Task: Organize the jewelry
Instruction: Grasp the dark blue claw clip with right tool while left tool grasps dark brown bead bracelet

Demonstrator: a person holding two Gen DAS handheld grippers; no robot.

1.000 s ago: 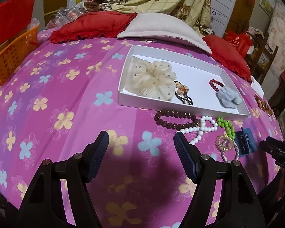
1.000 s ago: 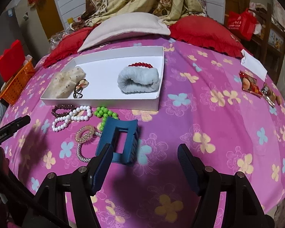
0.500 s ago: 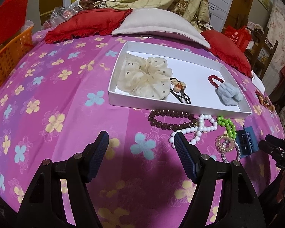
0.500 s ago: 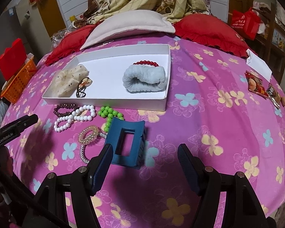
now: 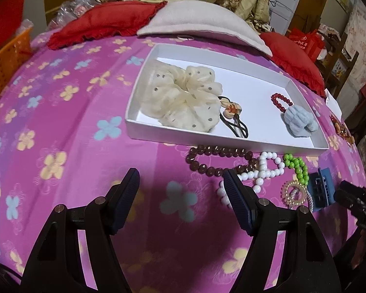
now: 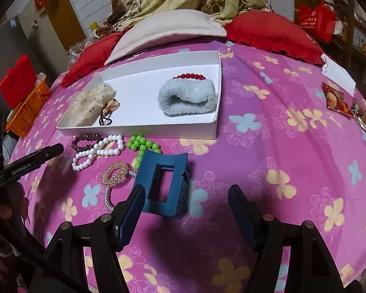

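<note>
A white tray on the pink flowered bedspread holds a cream scrunchie, a black hair tie with a charm, a red bead bracelet and a grey-blue fluffy scrunchie. In front of it lie a brown bead bracelet, a white bead bracelet, a green bead bracelet, a gold coil tie and a blue claw clip. My left gripper is open, its right finger beside the brown and white beads. My right gripper is open around the near end of the clip.
Red cushions and a white pillow lie behind the tray. An orange basket stands at the left edge of the bed. Snack packets and a white paper lie at the right.
Both grippers have moved forward toward the jewelry. The blue clip now lies between my right gripper's fingers, and the bead bracelets are closer to my left gripper.
</note>
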